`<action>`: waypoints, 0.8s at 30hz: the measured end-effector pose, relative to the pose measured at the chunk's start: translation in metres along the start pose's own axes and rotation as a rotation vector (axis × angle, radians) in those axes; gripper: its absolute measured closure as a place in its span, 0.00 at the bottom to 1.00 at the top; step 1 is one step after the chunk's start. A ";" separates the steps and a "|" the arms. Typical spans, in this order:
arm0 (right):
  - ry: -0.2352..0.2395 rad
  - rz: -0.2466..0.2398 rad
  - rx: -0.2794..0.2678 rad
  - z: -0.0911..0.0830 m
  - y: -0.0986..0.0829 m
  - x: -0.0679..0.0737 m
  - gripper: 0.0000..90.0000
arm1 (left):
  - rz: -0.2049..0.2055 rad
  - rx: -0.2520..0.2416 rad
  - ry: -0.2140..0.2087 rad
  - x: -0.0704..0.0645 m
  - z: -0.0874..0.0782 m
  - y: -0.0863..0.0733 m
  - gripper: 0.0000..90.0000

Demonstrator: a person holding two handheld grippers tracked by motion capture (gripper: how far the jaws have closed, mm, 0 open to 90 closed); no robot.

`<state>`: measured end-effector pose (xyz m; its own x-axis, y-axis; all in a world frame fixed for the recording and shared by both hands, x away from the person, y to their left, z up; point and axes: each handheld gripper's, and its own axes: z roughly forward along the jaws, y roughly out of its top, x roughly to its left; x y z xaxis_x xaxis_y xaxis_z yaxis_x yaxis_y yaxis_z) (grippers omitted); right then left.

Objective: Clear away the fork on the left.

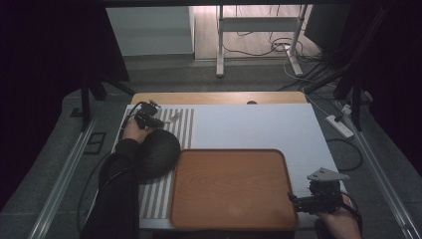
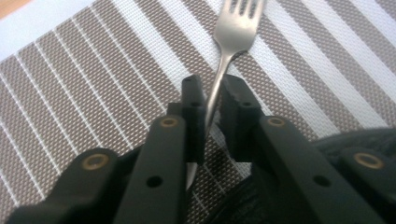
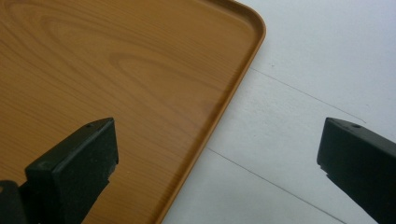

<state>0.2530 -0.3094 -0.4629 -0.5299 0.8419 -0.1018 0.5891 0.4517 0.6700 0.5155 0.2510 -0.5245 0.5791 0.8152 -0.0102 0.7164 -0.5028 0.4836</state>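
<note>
Here the left gripper [image 2: 212, 100] is clamped on a fork [image 2: 231, 42] — its jaws pinch the thin handle, and the tines point away over the striped mat [image 2: 93, 88]. In the high view the left gripper [image 1: 149, 118] sits at the far end of the mat [image 1: 185, 124], at the table's left, with the fork [image 1: 173, 117] just beyond it. A dark round bowl [image 1: 158, 153] lies on the mat right behind the left hand [image 1: 133, 131], touching the left edge of the tray [image 1: 278, 159].

The tray is wooden, with rounded corners and a low rim, and it rests on the white board [image 1: 259, 124] near the front edge.

The right gripper [image 1: 293, 198] hovers at the tray's near right corner, held by the right hand [image 1: 338, 221]. Its jaws stand wide apart — in the right gripper view the right gripper [image 3: 217, 154] has one jaw over the tray [image 3: 247, 60] and the other over the board [image 3: 299, 93], with the rim running between them.
</note>
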 end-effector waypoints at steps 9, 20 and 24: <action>0.001 -0.002 0.003 0.000 0.000 0.000 0.00 | 0.027 0.022 -0.046 0.005 -0.002 0.001 0.96; 0.003 -0.001 0.008 0.001 0.000 0.000 0.00 | 0.077 0.055 0.045 0.014 -0.018 -0.005 0.96; 0.003 -0.004 0.009 0.001 0.000 0.001 0.00 | 0.057 0.068 0.054 0.023 -0.032 -0.009 0.96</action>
<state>0.2535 -0.3086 -0.4633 -0.5340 0.8393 -0.1023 0.5926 0.4579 0.6626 0.5095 0.2838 -0.5011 0.5988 0.7984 0.0637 0.7089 -0.5653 0.4218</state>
